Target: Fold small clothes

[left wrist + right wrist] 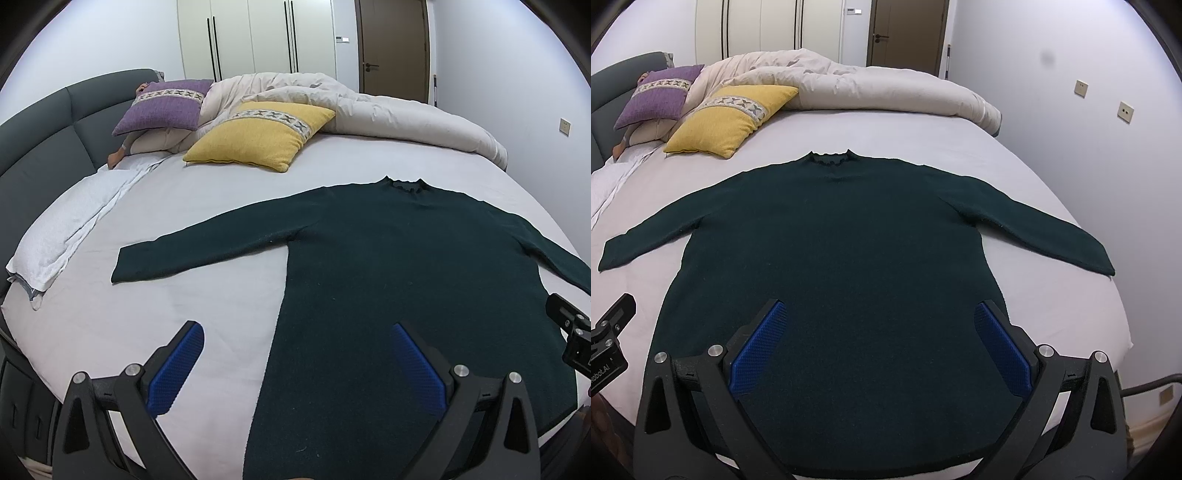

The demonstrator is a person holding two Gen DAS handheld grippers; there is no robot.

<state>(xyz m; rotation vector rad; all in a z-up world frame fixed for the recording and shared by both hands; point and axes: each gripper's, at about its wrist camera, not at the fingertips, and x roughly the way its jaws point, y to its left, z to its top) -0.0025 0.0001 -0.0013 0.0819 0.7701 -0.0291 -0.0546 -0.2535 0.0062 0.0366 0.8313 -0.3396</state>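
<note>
The dark green sweater (834, 236) lay flat on the bed (1015, 155), collar toward the pillows and both sleeves stretched out to the sides — spread and smoothed, but with no fold in it yet. Judging by that, the folding itself had not begun: sleeves, sides and hem all remained to be turned in.

The left gripper (295, 365) hung above the sweater's left edge near the hem, its blue pads wide apart and holding nothing. The right gripper (881, 347) hovered over the lower body of the sweater, likewise spread and empty.

The count: one sweater, two grippers, two cushions — one purple cushion (162, 107), one yellow cushion (258, 136) — one bunched cream duvet (369, 107) and one white towel (70, 229) (lying by the headboard side).
</note>
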